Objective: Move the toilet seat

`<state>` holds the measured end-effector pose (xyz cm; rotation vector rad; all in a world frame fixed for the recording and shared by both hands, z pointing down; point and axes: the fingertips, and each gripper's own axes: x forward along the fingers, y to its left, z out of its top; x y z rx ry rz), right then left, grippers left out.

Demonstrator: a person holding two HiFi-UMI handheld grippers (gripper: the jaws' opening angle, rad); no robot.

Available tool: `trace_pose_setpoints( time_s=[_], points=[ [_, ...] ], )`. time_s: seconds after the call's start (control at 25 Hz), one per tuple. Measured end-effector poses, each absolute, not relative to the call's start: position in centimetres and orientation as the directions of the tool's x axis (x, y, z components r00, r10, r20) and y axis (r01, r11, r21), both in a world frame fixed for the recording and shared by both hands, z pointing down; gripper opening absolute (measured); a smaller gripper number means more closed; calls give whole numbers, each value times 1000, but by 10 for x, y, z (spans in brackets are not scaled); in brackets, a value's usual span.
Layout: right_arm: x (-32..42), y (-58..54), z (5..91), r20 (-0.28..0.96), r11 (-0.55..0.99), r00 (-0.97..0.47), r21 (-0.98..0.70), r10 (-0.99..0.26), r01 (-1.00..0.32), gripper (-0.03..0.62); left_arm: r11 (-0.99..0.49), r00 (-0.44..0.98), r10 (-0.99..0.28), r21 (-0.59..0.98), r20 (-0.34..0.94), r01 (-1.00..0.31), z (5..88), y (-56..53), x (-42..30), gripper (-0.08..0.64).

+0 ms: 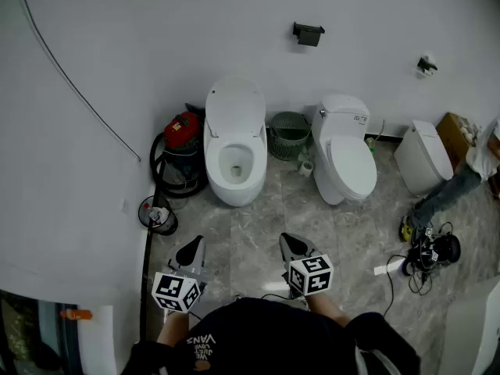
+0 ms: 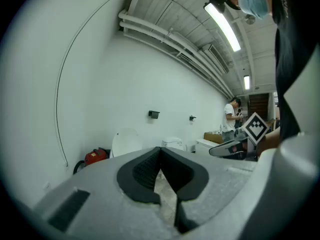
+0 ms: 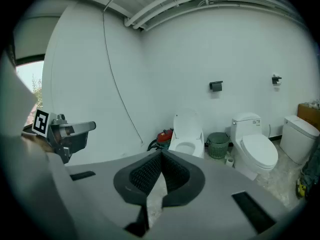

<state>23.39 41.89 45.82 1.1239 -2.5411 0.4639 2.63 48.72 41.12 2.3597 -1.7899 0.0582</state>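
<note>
Three toilets are standing along the white wall: the left toilet (image 1: 234,166) is showing its open bowl, the middle toilet (image 1: 346,162) is sitting with its lid down, and the right toilet (image 1: 423,158) is also sitting closed. The toilet seat (image 1: 234,108) is standing raised against the wall at the back of the left toilet, well ahead of both grippers. Two small fixtures are hanging on the wall, a black holder (image 1: 308,33) and a second bracket (image 1: 426,66). One green basket (image 1: 289,135) is sitting between the left and middle toilets; what it is holding cannot be made out. One cardboard box (image 1: 457,133) is sitting just beside the right toilet, its contents unclear. One red vacuum cleaner (image 1: 182,131) with a black hose is resting to the left of the open toilet. A tangle of cables (image 1: 428,255) is lying on the tiled floor near a person (image 1: 461,184) at the right edge. The left gripper (image 1: 193,250) and the right gripper (image 1: 292,243) are hovering side by side over the floor, each with its jaws pressed together and grasping nothing.
</note>
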Motion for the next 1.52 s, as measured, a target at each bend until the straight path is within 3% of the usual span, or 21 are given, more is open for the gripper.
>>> trace_pose_setpoints(
  time_s=[0.2, 0.32, 0.4, 0.52, 0.6, 0.84, 1.52],
  points=[
    [222, 419, 454, 367, 622, -664, -245, -651, -744, -2, -260, 277, -951, 126, 140, -957, 411, 487, 11, 14],
    [226, 416, 453, 342, 570, -651, -315, -678, -759, -2, -290, 312, -939, 153, 144, -945, 411, 489, 8, 199],
    [231, 413, 450, 326, 540, -641, -352, -695, -765, -8, -300, 324, -935, 166, 144, -939, 411, 489, 4, 209],
    [235, 403, 451, 315, 507, -633, -399, -707, -764, 123, -268, 298, -945, 203, 134, -942, 415, 482, -8, 239],
    [238, 396, 454, 320, 492, -629, -414, -709, -766, 127, -246, 284, -950, 247, 131, -937, 420, 478, -10, 263],
    [240, 354, 468, 338, 468, -628, -447, -701, -762, 173, -202, 266, -950, 326, 165, -924, 440, 450, -11, 291],
    [227, 156, 494, 378, 465, -681, -520, -627, -717, 181, -101, 179, -964, 349, 198, -932, 428, 252, -30, 302]
  ],
)
